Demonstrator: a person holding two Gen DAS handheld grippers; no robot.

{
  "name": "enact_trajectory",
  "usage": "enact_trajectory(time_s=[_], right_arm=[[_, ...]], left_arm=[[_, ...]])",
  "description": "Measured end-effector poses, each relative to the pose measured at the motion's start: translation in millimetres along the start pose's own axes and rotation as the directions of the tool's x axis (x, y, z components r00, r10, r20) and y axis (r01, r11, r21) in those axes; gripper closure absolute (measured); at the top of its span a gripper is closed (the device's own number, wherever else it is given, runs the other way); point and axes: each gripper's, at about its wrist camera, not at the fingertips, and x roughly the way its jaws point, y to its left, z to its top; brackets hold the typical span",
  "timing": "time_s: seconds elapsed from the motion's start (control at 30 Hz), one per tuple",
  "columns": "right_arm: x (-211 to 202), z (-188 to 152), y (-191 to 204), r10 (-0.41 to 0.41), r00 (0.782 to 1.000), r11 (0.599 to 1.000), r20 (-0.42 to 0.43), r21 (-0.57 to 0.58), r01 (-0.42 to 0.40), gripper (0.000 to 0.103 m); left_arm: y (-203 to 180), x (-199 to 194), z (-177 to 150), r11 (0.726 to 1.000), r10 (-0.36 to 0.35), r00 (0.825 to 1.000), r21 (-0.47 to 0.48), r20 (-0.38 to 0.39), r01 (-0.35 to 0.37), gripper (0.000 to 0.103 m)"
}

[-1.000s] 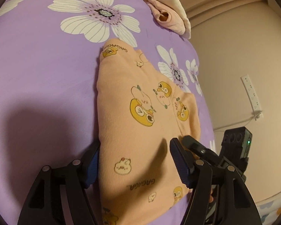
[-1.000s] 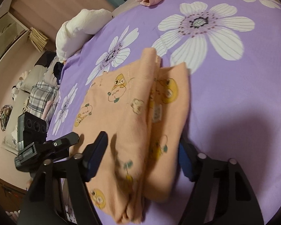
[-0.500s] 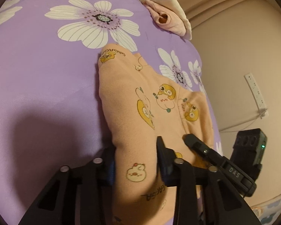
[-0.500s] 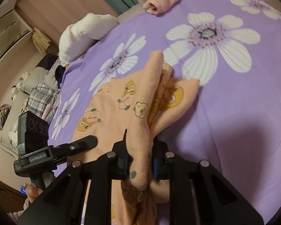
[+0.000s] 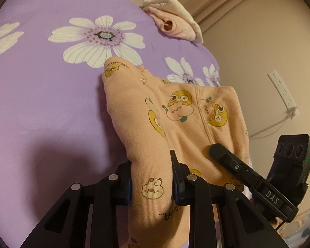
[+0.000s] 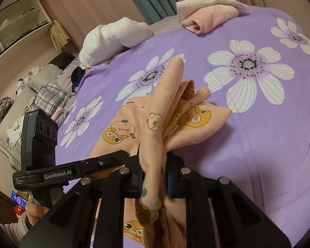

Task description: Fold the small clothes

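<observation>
A peach garment (image 5: 181, 111) printed with yellow cartoon ducks lies on the purple flowered bedspread (image 5: 41, 107). My left gripper (image 5: 150, 165) is closing its jaws on the garment's near edge; the pads press a bunched fold that lifts off the bed. In the right wrist view my right gripper (image 6: 153, 165) is shut on another gathered fold of the same garment (image 6: 124, 128), raised so the cloth stands in a ridge. Each gripper shows beside the other: the right gripper's finger (image 5: 227, 157) at right, the left gripper's finger (image 6: 97, 163) at left.
A folded pink garment (image 5: 175, 24) lies at the bed's far edge, with a white pillow (image 6: 113, 39) beside it. Plaid and grey clothes (image 6: 49, 95) pile up off the bed's left side. A socket strip (image 5: 282, 91) hangs on the wall. A hand (image 6: 34, 210) holds the left gripper's handle.
Both grippers went from wide open around the garment's near edge to closed on it. Both have since lifted, pulling the cloth up into ridges; the right one rose more.
</observation>
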Motion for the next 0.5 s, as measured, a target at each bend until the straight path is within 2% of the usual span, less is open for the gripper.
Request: enact_trajectory(time_s=[0.5], right_arm=[[-13,-7,54,0.032,0.999,0.997,0.030,-0.070,-0.030,0.086]], left_arm=[[4,-49,-6,0.999,0.023,0.997,0.026,0.079,-0.026,0.077]])
